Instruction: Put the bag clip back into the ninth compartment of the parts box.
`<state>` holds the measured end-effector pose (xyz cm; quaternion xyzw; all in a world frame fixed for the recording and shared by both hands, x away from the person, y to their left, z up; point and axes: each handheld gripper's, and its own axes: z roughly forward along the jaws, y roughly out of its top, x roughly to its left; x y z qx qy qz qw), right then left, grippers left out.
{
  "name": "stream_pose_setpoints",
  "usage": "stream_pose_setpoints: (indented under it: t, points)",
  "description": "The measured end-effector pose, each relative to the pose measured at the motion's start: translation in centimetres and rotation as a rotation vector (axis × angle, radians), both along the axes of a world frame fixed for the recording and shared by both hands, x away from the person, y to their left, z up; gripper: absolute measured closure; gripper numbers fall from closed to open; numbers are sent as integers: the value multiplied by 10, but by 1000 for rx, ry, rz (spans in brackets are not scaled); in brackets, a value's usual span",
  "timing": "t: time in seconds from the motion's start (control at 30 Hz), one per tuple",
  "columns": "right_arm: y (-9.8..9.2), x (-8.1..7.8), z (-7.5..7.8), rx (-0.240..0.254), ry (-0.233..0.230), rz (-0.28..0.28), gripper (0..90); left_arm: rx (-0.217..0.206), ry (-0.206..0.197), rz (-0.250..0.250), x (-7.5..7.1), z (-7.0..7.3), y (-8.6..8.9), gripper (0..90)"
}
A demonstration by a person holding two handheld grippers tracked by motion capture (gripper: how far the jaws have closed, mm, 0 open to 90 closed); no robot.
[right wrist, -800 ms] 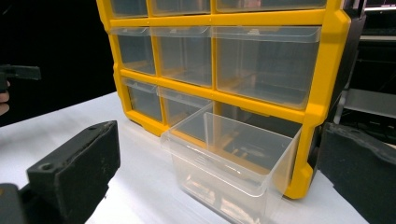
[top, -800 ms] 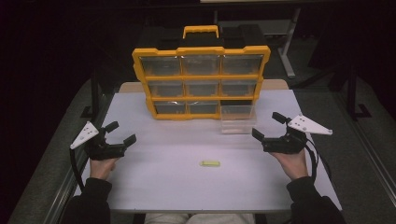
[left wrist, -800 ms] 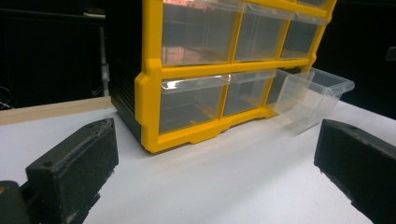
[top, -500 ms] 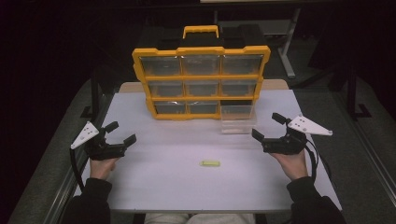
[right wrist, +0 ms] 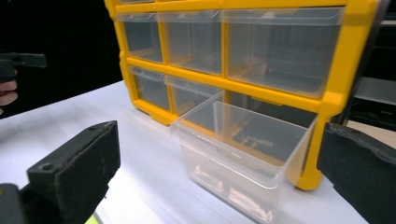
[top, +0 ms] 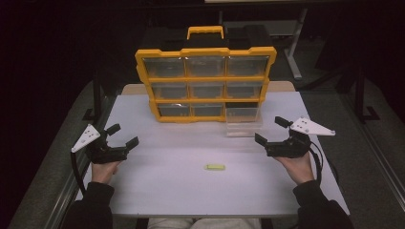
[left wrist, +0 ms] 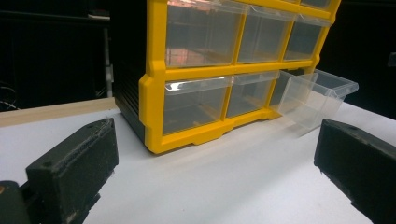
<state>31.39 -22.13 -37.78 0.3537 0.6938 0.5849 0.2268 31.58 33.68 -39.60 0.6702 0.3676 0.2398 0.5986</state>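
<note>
- High view first: a yellow organiser (top: 205, 83) with nine clear drawers stands upright at the far edge of the white tabletop (top: 162, 191), its handle on top.
- Its bottom-right drawer (top: 243, 121) has been pulled out and sits on the tabletop just in front of its dark, open slot; from the right gripper view the drawer (right wrist: 243, 154) looks empty.
- A small yellow-green piece (top: 214, 167) lies alone on the tabletop, nearer the near edge than the far one, roughly midway between the side edges and well apart from the drawer.
- The left hand-held gripper (top: 122, 136) is held at the left edge, jaws spread wide with nothing between them; it points toward the organiser.
- The right hand-held gripper (top: 272, 131) sits near the right edge, just beside the pulled-out drawer, jaws also wide and empty.
- My reading: the work is at its start, both hands poised and nothing grasped. The likely job is to get the small piece into the open drawer and then slide the drawer home.
- The next move calls for one gripper, probably the right, to swing toward the near edge, come down over the piece with jaws set across its short side, and close gently, since it is small and lies flat.
</note>
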Motion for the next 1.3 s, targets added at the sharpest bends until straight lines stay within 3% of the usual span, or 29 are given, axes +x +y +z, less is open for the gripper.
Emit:
stream_pose_setpoints:
  t: [0.2, 0.37, 0.83, 1.0, 1.3]
  points:
    - [9, 1, 4, -33, 24, 40, 0, -2, -2, 14, -2, 1, 1, 0]
    - [12, 2, 9, -27, 46, 61, 0, 6, 2, 13, -1, 0, 0, 0]
    - [48, 17, 17, -137, 103, 172, 0, 13, 2, -5, -1, 0, -2, 0]
    - [66, 22, 23, -169, 103, 221, 0, 16, 2, -2, -2, 0, -2, 0]
    - [81, 28, 20, -212, 128, 271, 0, 20, 1, -1, -2, -1, -2, 0]
